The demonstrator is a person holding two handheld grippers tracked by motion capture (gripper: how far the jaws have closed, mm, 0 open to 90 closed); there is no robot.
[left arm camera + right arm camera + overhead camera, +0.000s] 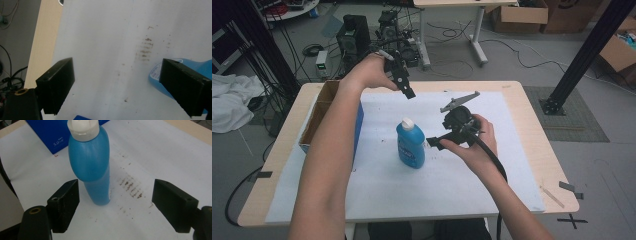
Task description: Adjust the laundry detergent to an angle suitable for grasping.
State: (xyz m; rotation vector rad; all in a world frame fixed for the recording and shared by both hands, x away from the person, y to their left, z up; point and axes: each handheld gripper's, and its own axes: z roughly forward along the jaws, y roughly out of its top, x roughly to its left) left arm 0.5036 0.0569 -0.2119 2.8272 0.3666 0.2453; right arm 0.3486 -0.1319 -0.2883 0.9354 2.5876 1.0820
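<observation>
At the table's [532, 150] left edge the person's forearm hides much of an open cardboard box [319, 107]. The left hand-held gripper [407, 90] hangs wide above the far edge; a blue bottle [410, 145] stands mid-table; the right hand-held gripper [432, 142] gapes beside it, empty.

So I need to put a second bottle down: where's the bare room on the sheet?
Free: the white sheet in front of the blue bottle, and the far right part beyond the right gripper. Crowded: the left edge by the cardboard box.
</observation>
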